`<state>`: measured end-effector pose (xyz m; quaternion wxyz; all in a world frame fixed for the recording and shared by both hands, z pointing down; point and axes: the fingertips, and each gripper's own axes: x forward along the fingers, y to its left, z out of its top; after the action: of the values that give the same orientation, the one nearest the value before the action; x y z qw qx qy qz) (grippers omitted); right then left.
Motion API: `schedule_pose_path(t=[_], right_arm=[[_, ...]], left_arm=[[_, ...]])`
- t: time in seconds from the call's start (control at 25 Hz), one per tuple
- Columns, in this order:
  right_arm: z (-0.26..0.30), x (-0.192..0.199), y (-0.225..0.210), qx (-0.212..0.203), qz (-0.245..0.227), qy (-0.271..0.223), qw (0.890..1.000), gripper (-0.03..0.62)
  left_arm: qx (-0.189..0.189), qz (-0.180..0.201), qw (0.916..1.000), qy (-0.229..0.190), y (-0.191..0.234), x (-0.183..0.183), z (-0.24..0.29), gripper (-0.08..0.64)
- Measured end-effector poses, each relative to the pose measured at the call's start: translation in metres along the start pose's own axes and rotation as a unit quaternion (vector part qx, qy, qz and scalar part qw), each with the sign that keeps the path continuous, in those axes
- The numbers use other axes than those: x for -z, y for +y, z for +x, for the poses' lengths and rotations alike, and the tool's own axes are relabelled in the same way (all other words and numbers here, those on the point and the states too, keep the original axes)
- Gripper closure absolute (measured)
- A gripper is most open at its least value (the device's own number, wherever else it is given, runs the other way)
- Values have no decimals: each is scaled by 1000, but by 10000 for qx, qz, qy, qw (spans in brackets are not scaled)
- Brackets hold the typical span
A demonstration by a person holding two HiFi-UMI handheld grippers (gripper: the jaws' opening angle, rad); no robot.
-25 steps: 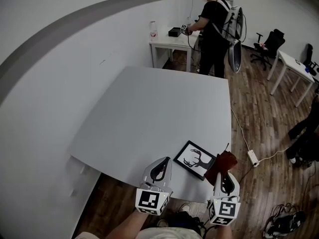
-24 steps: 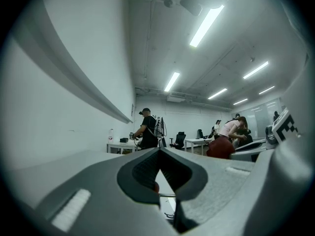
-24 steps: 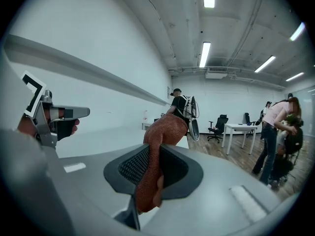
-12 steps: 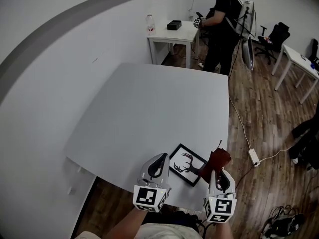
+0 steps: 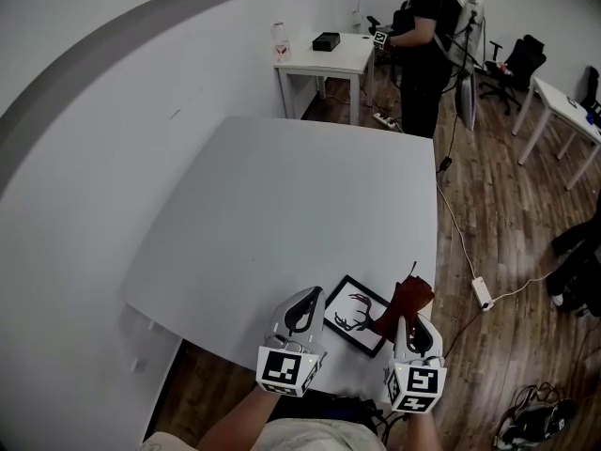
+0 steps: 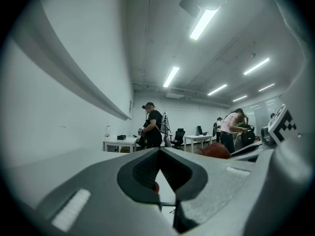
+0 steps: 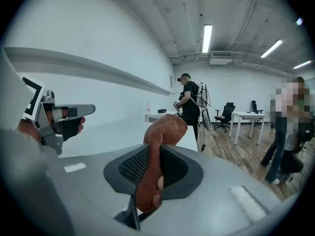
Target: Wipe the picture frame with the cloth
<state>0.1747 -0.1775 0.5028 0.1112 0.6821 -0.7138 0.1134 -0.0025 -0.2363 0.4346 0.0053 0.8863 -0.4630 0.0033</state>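
Note:
A black picture frame [image 5: 353,314] with a deer print lies flat near the front right corner of the grey table [image 5: 282,214]. My right gripper [image 5: 413,330] is shut on a dark red cloth [image 5: 404,303], which hangs over the frame's right edge. The cloth [image 7: 165,128] stands up from between the right gripper's [image 7: 150,181] jaws. My left gripper [image 5: 302,310] hovers just left of the frame, and its jaws [image 6: 160,181] meet with nothing between them. From the left gripper view the cloth [image 6: 215,150] shows to the right.
A person [image 5: 427,36] stands at a small white table [image 5: 324,64] beyond the grey table. A power strip [image 5: 482,292] and cable lie on the wooden floor to the right. An office chair [image 5: 523,59] and another desk [image 5: 563,111] stand at the far right.
The right gripper with the cloth has shifted left, from beside the frame onto its right edge. The left gripper stays beside the frame. The person at the back has moved.

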Motion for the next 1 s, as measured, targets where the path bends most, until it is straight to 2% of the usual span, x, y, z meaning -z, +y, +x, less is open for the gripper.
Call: schedule_pose_path(t=[0.2,0.48,0.72,1.0], right_arm=[[28,11,19,-162,127,350,9992,502],[78,38,53,-600,252,941,9934,502],[118,69,88,-856,571,1623,9814,502],[152,103,106,-809,842,2279,9667,502]], left_arm=[[75,-15,10000,-62,12,-4,3,559],[63,-54,10000,-39,20,-4,5,559],[-34,-112,9999,83,28,5,0,559],[-91,-111,9999,32,35,9,-5,559]])
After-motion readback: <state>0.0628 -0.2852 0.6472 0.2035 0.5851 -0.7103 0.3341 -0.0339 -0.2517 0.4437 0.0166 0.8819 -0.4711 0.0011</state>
